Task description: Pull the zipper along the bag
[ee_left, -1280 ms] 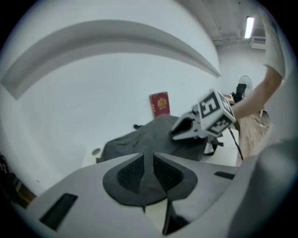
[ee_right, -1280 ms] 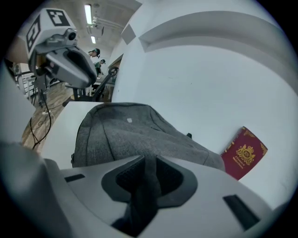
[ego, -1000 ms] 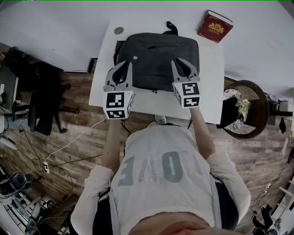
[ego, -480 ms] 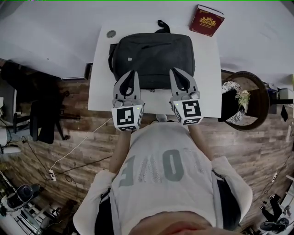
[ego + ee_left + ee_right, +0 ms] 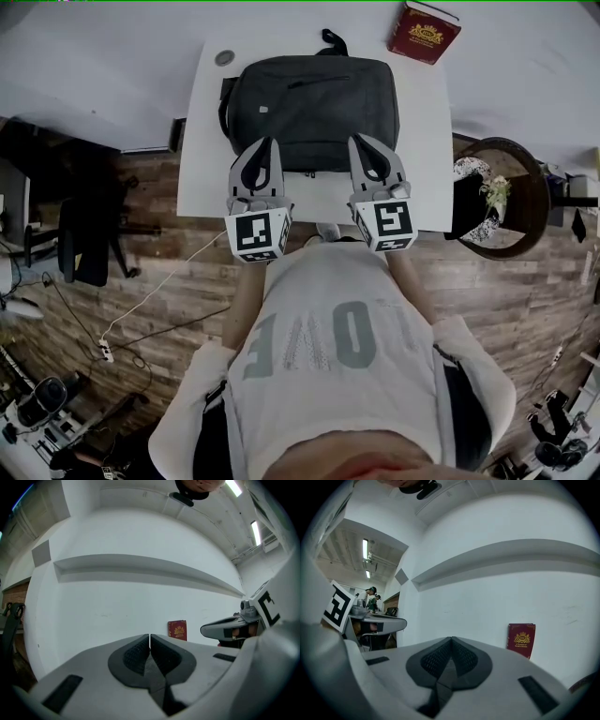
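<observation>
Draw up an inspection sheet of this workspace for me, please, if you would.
Surface: white table, set against a white wall.
Job's things: dark bag lying flat on it; zipper too small to read.
Clutter: red book upright against the wall; small round thing at the far left corner.
Grippers: left gripper and right gripper over the bag's near edge, jaws shut, nothing between them.
Cables: white cable across the floor, left.
Surroundings: wooden floor, round stand at right, dark chair at left.
</observation>
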Motion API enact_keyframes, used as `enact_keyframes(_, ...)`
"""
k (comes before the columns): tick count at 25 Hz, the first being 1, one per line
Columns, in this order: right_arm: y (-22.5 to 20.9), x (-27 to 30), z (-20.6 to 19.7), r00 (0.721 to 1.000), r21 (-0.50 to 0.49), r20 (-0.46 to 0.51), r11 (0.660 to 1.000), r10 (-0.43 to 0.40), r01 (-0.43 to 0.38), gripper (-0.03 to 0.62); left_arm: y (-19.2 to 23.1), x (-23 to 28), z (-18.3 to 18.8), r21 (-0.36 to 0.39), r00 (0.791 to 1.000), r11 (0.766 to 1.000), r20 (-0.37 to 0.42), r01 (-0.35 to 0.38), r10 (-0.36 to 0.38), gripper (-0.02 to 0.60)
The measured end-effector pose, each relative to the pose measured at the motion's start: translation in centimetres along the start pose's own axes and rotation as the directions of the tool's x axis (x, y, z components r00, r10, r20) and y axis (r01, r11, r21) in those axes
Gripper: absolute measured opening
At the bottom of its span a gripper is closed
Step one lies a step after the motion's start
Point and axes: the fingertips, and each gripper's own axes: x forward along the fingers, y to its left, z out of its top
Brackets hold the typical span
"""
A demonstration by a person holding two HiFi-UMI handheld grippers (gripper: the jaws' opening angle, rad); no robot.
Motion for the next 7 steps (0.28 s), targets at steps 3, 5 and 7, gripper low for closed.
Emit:
enact_keyframes(3,0.05,-0.20,-0.36,1.000,0.003,-0.008,1.000,0.001,-0.001,0.028,-0.19,-0.09,-0.25,0.000,1.000,1.000,-0.005,0.002,-0.002,0.032)
enact_keyframes(5,0.12,-0.29,-0.49,1.000,0.000,-0.012,1.000,0.004,-0.004,0.028,-0.22,-0.19,-0.35,-0.001,1.000,1.000,-0.007,0.000,0.000,0.032)
enact_keyframes(7,0.20,-0.34,-0.60,1.000,-0.003,-0.014,1.000,0.007,-0.007,0.028,-0.22,-0.28,-0.42,-0.003,1.000,1.000,-0.008,-0.003,0.003,0.032)
